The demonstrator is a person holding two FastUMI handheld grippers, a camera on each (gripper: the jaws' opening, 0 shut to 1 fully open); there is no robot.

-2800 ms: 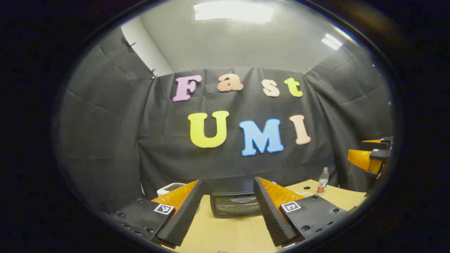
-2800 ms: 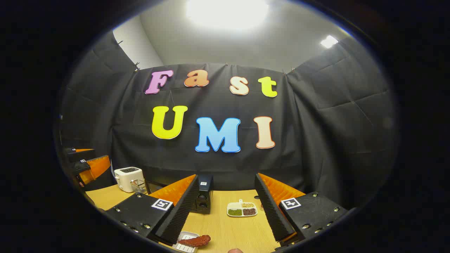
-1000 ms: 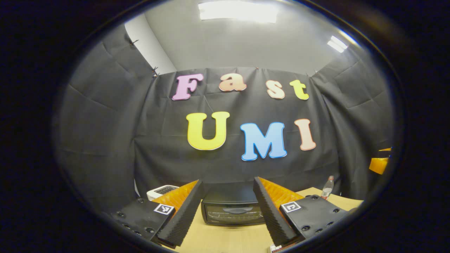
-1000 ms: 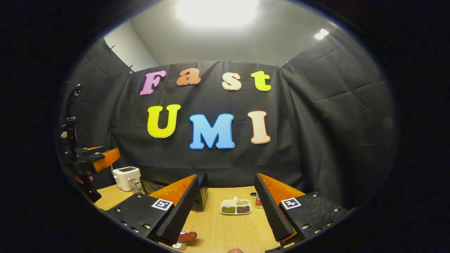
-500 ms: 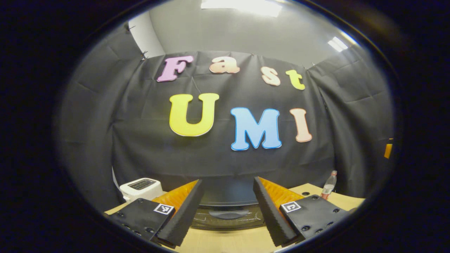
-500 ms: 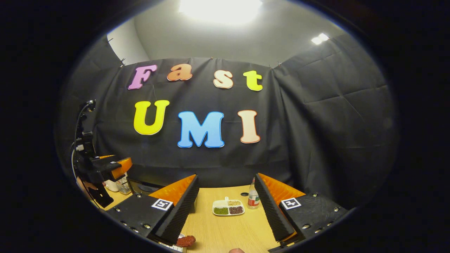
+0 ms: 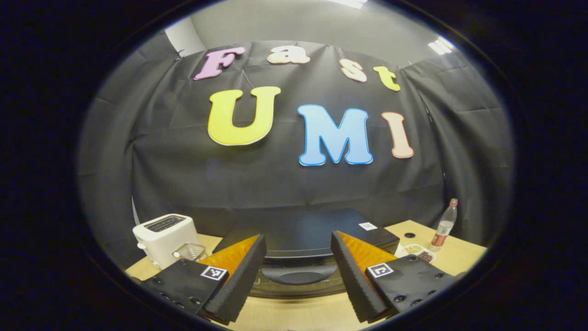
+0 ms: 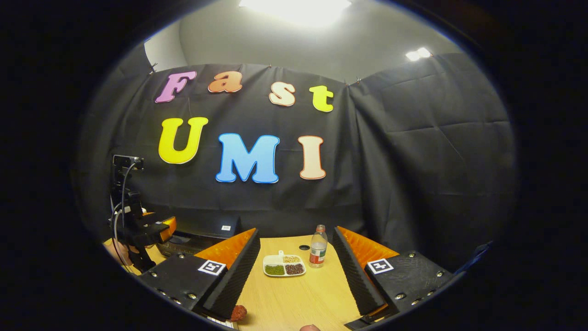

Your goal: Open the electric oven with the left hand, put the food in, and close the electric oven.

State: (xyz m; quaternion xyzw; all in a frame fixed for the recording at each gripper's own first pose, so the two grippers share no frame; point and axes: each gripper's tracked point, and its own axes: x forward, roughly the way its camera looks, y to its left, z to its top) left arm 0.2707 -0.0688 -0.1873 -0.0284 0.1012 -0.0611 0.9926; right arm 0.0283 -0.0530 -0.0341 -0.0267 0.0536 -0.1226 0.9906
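Note:
The black electric oven (image 7: 303, 234) stands close ahead in the left gripper view, door closed, its curved handle (image 7: 298, 275) on the upper front. My left gripper (image 7: 298, 280) is open, its fingers on either side of the handle and short of it. In the right gripper view my right gripper (image 8: 294, 285) is open over the wooden table (image 8: 298, 299), nothing between its fingers. A reddish piece of food (image 8: 238, 312) lies on a white tray by its left finger. The left gripper (image 8: 158, 230) shows at far left in front of the oven (image 8: 202, 232).
A white toaster (image 7: 163, 239) with a clear cup (image 7: 189, 251) stands left of the oven. Right of the oven are a divided white dish (image 8: 284, 266) of beans and grains, a plastic bottle (image 8: 317, 253), and a round hole (image 8: 304, 247) in the tabletop.
My left gripper has moved in toward the oven, which now looms larger, handle between the fingers. My right gripper has swung right; the food has slid toward the frame's lower edge.

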